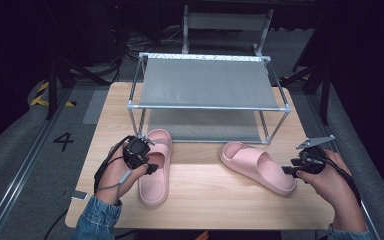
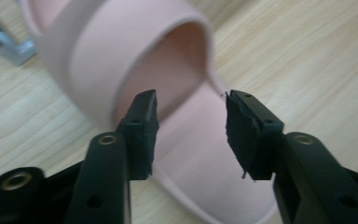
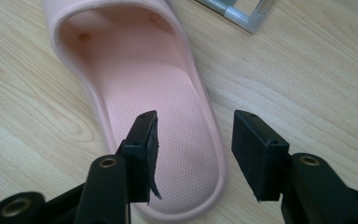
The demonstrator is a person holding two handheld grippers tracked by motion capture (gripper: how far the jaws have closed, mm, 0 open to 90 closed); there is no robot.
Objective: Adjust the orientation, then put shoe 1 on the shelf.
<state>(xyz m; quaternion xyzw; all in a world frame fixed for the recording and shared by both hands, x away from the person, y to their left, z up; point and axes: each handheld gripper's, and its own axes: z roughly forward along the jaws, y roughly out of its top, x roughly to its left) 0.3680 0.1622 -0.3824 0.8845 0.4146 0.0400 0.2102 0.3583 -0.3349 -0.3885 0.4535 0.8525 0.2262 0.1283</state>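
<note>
Two pink slippers lie on the wooden table in front of a metal rack. In the high view the left slipper [image 1: 156, 175] points its toe at the rack, and my left gripper [image 1: 152, 168] sits at its left side by the strap. In the left gripper view the left gripper [image 2: 191, 126] is open over the left slipper [image 2: 121, 42], with the heel bed between the jaws and untouched. The right slipper [image 1: 257, 167] lies slanted. My right gripper [image 1: 287, 170] is at its heel end; the right gripper [image 3: 196, 149] is open, its jaws on either side of the right slipper's [image 3: 168, 84] side rim.
A two-shelf metal rack [image 1: 207, 85] with grey fabric shelves stands at the back of the table [image 1: 205, 205]. One rack foot [image 2: 14, 49] is close to the left slipper's toe, and another rack foot [image 3: 237, 14] lies beyond the right slipper. Bare wood stretches between the slippers and toward the front edge.
</note>
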